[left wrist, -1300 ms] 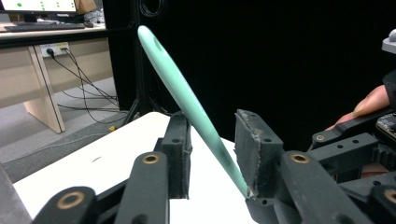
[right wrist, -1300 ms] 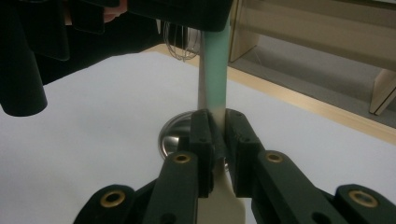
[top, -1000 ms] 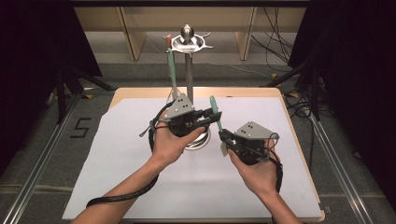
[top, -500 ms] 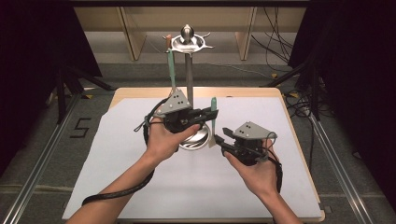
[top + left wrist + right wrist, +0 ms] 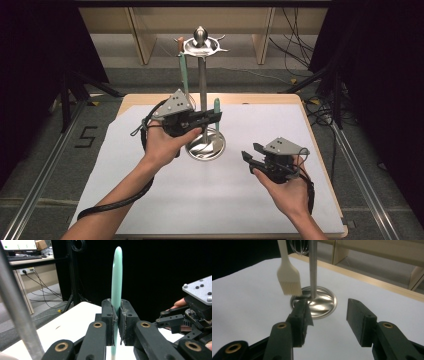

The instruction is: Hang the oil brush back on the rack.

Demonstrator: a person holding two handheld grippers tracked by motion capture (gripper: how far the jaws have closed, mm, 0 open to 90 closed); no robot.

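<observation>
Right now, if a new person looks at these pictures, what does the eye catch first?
First the tall metal stand at the table's middle, with a brush hanging beside its pole. Next, the left gripper, shut on an upright mint-green utensil handle close to the pole. The right gripper stands open and empty over the white sheet.

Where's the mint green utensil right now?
In the high view the mint green utensil stands upright, clamped in the left claw, just right of the metal stand's pole.

stand [image 5: 202,90]: polished metal | utensil handle [image 5: 116,277]: smooth mint plastic
</observation>
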